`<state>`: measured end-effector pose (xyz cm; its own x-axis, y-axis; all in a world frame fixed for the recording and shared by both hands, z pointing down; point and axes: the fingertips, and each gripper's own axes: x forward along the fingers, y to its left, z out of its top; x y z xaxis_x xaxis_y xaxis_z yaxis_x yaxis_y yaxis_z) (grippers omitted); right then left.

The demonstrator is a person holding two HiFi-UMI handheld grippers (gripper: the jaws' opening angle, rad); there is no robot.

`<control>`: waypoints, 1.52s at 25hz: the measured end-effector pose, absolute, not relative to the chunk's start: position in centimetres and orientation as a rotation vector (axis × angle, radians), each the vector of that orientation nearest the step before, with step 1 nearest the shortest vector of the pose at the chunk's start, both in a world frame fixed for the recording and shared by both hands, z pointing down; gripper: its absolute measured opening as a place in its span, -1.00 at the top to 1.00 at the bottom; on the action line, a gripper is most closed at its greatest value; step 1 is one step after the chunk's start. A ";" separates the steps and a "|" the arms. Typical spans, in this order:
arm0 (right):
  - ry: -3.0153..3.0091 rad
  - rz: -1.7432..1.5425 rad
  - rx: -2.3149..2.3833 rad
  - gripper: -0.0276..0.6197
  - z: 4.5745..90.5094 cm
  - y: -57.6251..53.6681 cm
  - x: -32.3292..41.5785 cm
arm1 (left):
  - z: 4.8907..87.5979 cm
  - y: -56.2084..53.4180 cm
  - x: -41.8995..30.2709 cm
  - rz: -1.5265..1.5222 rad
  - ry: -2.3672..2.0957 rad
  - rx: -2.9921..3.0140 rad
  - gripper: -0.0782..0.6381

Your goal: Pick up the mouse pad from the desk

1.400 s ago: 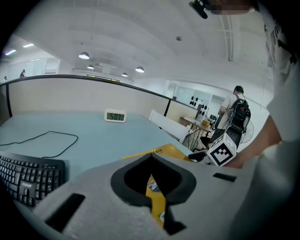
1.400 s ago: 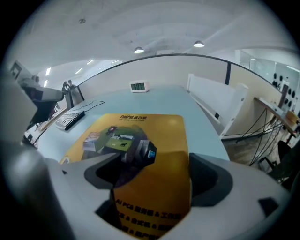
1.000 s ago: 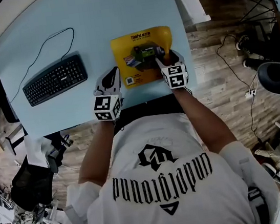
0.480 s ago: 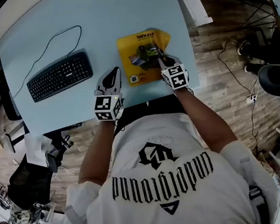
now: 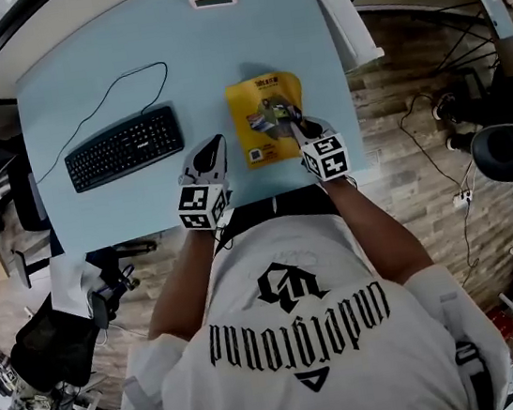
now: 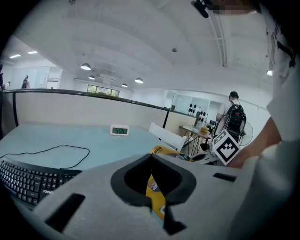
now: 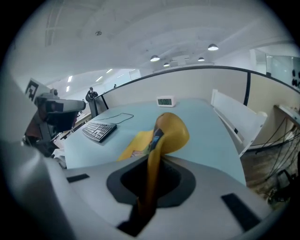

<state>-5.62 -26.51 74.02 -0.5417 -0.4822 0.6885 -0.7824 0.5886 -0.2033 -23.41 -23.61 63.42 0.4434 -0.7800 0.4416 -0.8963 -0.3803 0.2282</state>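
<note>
1. Grasp made: the right gripper (image 5: 298, 128) has its fingers clamped on the yellow mouse pad (image 5: 263, 130), whose right edge curls up off the tabletop (image 5: 125, 76).
2. The left gripper (image 5: 218, 144) sits just beside the pad, fingers apparently together and empty.
3. Remaining, I judge: lifting it fully clear. The pad is thin, floppy and printed.

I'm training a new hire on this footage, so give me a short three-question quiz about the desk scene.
1. True or false: the mouse pad lies flat on the desk.
2. Which claw grips the pad? A the left one, B the right claw, C neither.
3. Fill in: in the head view the keyboard lies to the pad's ____.
Key: 1 false; 2 B; 3 left.
</note>
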 end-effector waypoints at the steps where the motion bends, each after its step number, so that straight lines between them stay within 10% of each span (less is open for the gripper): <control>1: -2.248 0.673 1.001 0.83 73.3 -26.3 -5.9 | 63.1 -23.4 -23.4 0.359 -1.409 2.274 0.76; 38: -2.582 0.425 1.167 0.84 53.6 -23.3 -8.3 | 49.8 -21.4 -28.1 0.157 -1.379 2.574 0.76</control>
